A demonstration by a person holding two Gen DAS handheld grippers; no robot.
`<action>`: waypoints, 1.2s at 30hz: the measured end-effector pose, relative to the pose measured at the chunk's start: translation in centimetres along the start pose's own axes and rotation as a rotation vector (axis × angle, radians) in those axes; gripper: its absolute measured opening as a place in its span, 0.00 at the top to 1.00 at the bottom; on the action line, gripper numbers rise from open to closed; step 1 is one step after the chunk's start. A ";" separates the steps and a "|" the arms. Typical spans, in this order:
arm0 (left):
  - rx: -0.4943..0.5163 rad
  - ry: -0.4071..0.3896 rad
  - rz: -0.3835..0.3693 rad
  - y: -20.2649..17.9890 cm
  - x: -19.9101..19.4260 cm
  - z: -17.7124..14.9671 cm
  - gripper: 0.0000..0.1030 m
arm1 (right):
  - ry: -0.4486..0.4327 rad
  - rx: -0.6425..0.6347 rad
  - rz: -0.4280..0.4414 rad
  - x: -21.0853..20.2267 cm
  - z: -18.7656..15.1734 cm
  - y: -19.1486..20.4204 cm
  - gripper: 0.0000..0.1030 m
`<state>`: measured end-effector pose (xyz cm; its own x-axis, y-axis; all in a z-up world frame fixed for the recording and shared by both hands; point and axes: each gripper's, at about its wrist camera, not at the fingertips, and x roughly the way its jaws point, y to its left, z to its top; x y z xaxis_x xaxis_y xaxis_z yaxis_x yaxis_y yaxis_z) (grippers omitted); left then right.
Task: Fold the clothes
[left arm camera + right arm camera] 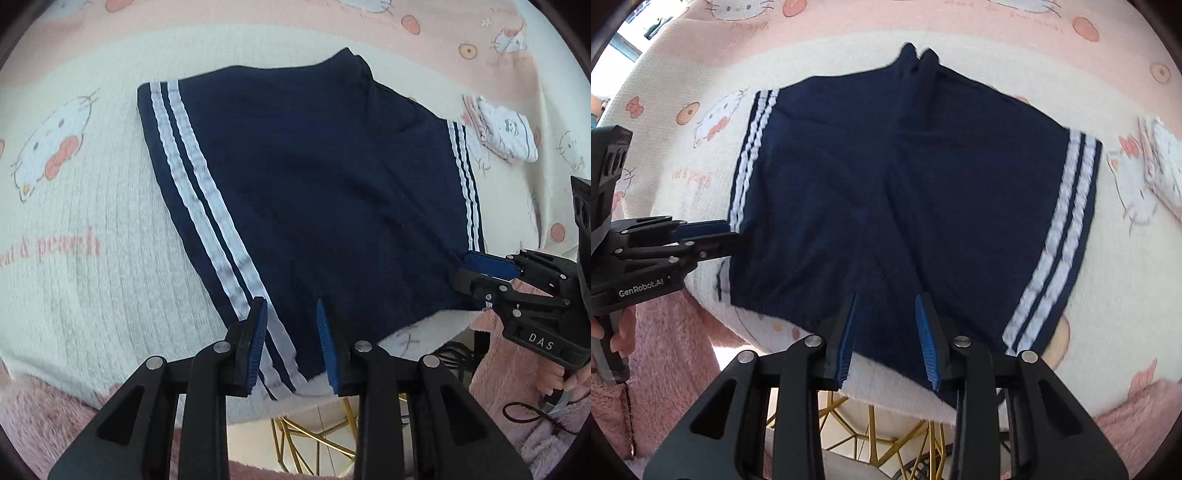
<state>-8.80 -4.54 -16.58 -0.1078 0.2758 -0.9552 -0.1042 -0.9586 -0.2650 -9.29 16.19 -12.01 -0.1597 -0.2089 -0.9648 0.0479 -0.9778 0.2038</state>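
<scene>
1. A pair of navy shorts (pixel 303 192) with white side stripes lies spread flat on a cream and pink cartoon-cat blanket (pixel 85 206), which covers the bench

2. The waistband edge of the shorts sits at the near rim of the blanket, closest to both grippers; the leg openings point away

3. The left gripper (pixel 291 343) points steeply down over the waistband corner beside one stripe; its blue-padded jaws stand a little apart, and the fabric lies below them, not pinched

4. The right gripper (pixel 886 336) hangs over the waistband near the other striped side; its jaws are likewise part open, with nothing clamped between them

5. From the left wrist view the right gripper (pixel 487 269) shows side-on at the right edge of the shorts; whether its tips touch the cloth I cannot tell

6. A small folded white and pink garment (pixel 506 133) lies on the blanket, just beside the shorts

7. A hand (pixel 617 332) in a fluffy pink sleeve (pixel 668 350) grips the left gripper's handle

8. Gold wire legs (pixel 871 432) show under the bench edge
</scene>
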 end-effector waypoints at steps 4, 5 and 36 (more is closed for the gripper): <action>0.003 -0.001 -0.062 -1.1 0.7 -2.9 0.71 | -0.030 0.072 -0.011 -1.3 -2.4 -2.3 0.69; -0.001 0.004 -0.045 -1.0 1.0 -3.0 0.71 | -0.029 0.089 -0.021 -1.4 -2.7 -2.9 0.69; 0.016 -0.162 -0.122 -4.5 -1.5 2.5 0.70 | -0.153 0.254 -0.004 -5.3 0.1 -14.2 0.64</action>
<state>-10.69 -0.48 -13.62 -0.2513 0.3986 -0.8820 -0.1420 -0.9166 -0.3737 -9.19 31.15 -9.77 -0.3071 -0.1860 -0.9333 -0.1984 -0.9467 0.2539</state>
